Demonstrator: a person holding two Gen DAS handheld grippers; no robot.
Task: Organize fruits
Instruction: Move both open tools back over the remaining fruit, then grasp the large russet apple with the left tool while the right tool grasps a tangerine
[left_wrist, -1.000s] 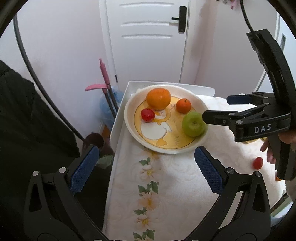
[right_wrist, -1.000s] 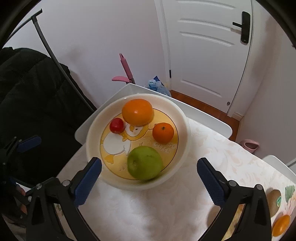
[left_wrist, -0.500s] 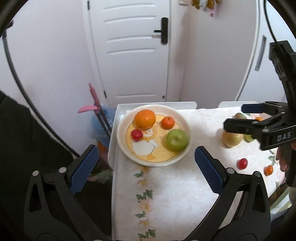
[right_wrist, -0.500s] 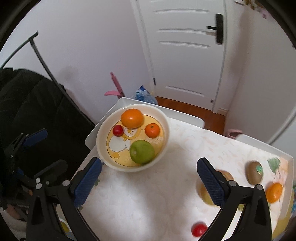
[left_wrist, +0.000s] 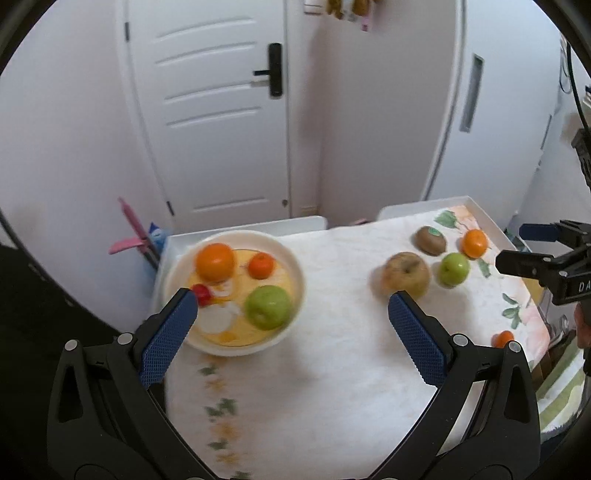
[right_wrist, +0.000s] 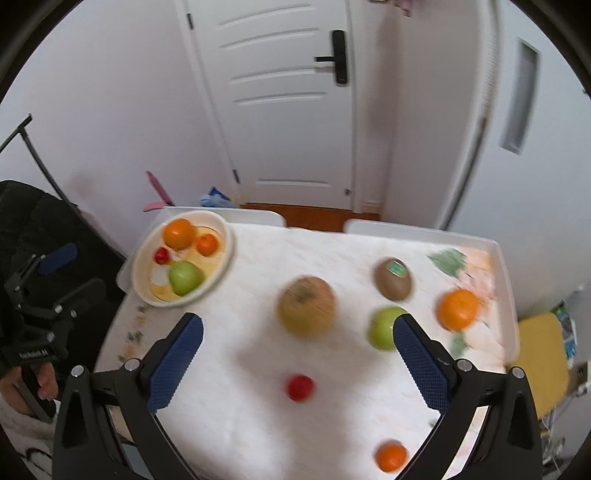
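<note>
fingers of the right gripper (right_wrist: 297, 328) stand wide apart with nothing between the blue pads, hanging above the white tablecloth (right_wrist: 240, 406). nearest to them a small orange (right_wrist: 390, 457) lies close to the table's near edge, then a red cherry tomato (right_wrist: 300, 387) in the gap between the pads. just past the tips sits a brownish apple (right_wrist: 306, 311), blurred, and a small green apple (right_wrist: 384, 326) half hidden behind the right-hand pad. further on rest a kiwi (right_wrist: 393, 277) with a green sticker and an orange (right_wrist: 458, 308) by the tray rim.

the left gripper (left_wrist: 290, 314) is spread open too and holds nothing. its left-hand pad overlaps the near rim of the cream bowl (left_wrist: 295, 273), which sits at the table's far left corner. in the bowl lie a big green apple (left_wrist: 267, 307), a red tomato (left_wrist: 202, 292), a mandarin (left_wrist: 261, 266) and a large orange (left_wrist: 215, 261) at the back. beyond the table stands a white door (left_wrist: 218, 110).
</note>
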